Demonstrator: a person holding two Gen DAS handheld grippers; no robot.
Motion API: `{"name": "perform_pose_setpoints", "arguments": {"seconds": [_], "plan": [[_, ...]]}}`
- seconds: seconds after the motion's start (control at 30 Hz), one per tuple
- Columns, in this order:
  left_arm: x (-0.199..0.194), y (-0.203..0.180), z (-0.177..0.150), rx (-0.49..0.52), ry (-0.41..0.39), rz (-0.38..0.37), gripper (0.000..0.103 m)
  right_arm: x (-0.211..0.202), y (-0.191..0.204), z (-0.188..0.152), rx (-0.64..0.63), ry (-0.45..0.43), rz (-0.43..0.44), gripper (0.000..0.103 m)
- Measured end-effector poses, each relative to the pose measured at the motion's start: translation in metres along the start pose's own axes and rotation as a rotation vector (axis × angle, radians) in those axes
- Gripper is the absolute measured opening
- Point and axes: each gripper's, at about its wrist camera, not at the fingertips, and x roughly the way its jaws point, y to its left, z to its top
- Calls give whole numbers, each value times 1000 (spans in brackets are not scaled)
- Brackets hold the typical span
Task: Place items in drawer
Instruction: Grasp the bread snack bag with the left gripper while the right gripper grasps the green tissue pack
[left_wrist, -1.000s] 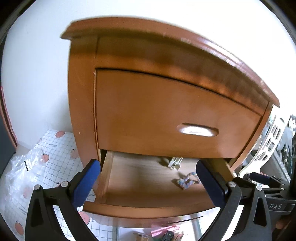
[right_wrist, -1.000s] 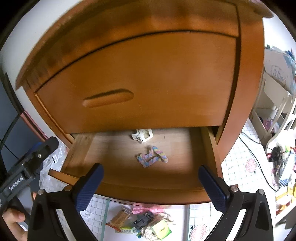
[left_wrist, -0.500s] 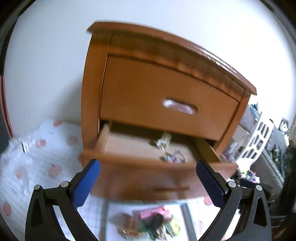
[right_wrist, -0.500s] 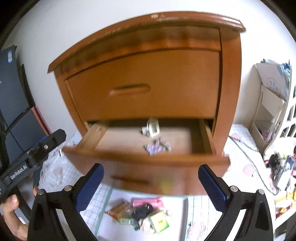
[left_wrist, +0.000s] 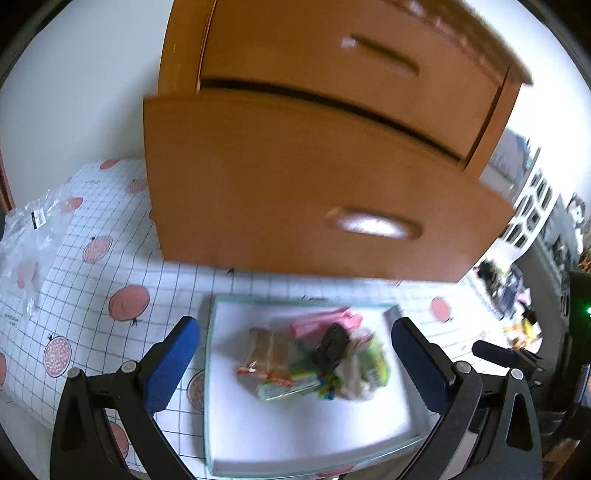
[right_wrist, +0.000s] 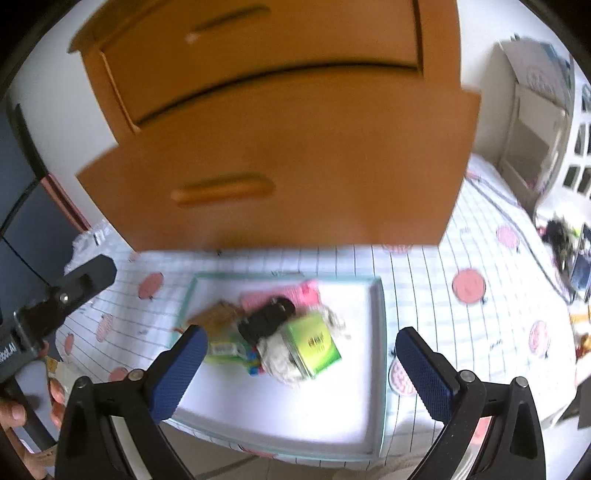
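Hovering over a white tray (left_wrist: 236, 439) on the floor mat, both grippers point down w/ jaws spread wide and nothing between them. Left wrist view, going left to right: crumpled clear plastic bag (left_wrist: 29, 236) on the grid mat (left_wrist: 92, 280) w/ pink fruit print, then left gripper (left_wrist: 295, 347) w/ blue pads, tray between its fingers, and at far right the black body of the other tool plus blurred white shelving (left_wrist: 532, 206). The items pile (left_wrist: 317, 362) sits mid-tray, nearer the drawer side: pink packet, brown snack pack, black object, green box, all touching; details blurred. Above, the wooden nightstand (left_wrist: 184, 44) w/ lower drawer (left_wrist: 295, 184) pulled out; only its front shows, inside hidden from both cams. Right wrist view adds what the left lacks: at far left the left tool's black body (right_wrist: 66, 291) w/ part of a hand (right_wrist: 14, 413) gripping it low in the corner, dark panel behind; green box (right_wrist: 314, 343) reads clearer, lying tilted against a whitish wad, black object (right_wrist: 266, 321) on top of the pink packet (right_wrist: 291, 291). Right gripper (right_wrist: 299, 350) is released too, fingers straddling the pile from above, not touching it. Right of tray: more mat, cables, cardboard box (right_wrist: 532, 81) by the wall. Both views motion-blurred
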Motion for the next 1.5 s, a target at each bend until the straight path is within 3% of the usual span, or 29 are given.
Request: {"name": "perform_pose_setpoints", "arguments": {"seconds": [0.47,0.73,1.13,1.5], "plan": [[57,28,-49,-78,243,40,103,67,-22,-32,116,197,4,103],[73,32,-61,-98,269,25,103,83,-29,-32,140,227,-1,103],[102,36,-42,-118,280,34,101,111,-23,-18,124,184,33,102],[131,32,-38,-100,328,59,83,127,-32,-15,173,186,96,83]]}}
